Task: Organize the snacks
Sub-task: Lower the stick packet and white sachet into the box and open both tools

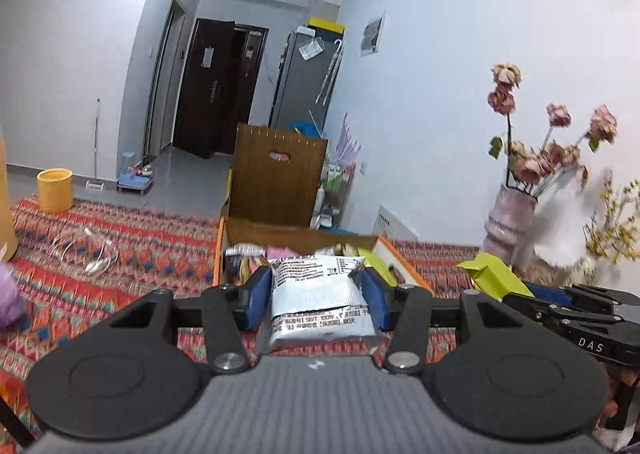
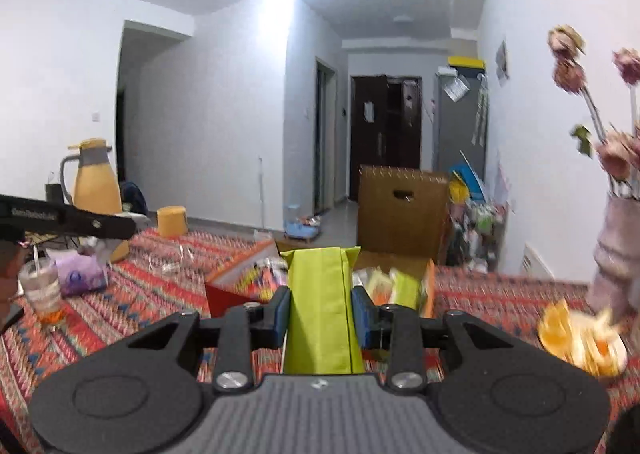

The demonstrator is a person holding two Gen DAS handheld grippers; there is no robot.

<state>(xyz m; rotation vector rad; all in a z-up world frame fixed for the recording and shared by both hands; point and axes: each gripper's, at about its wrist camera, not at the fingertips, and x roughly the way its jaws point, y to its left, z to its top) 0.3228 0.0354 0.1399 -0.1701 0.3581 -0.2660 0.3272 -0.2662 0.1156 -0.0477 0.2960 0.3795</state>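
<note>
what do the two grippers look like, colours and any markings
Both match: left gripper and right gripper have blue finger pads on black linkage arms with silver bolts, two round black discs and a grey ribbed body. White "DAS" lettering shows on the right gripper's side.

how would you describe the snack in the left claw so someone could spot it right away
Start at the table with the red patterned cloth and find the open cardboard box of snacks on it. Just in front of the box, the left claw is shut on a silver foil packet. Only it is shiny silver with black print; the right claw holds a lime-green packet.
</note>
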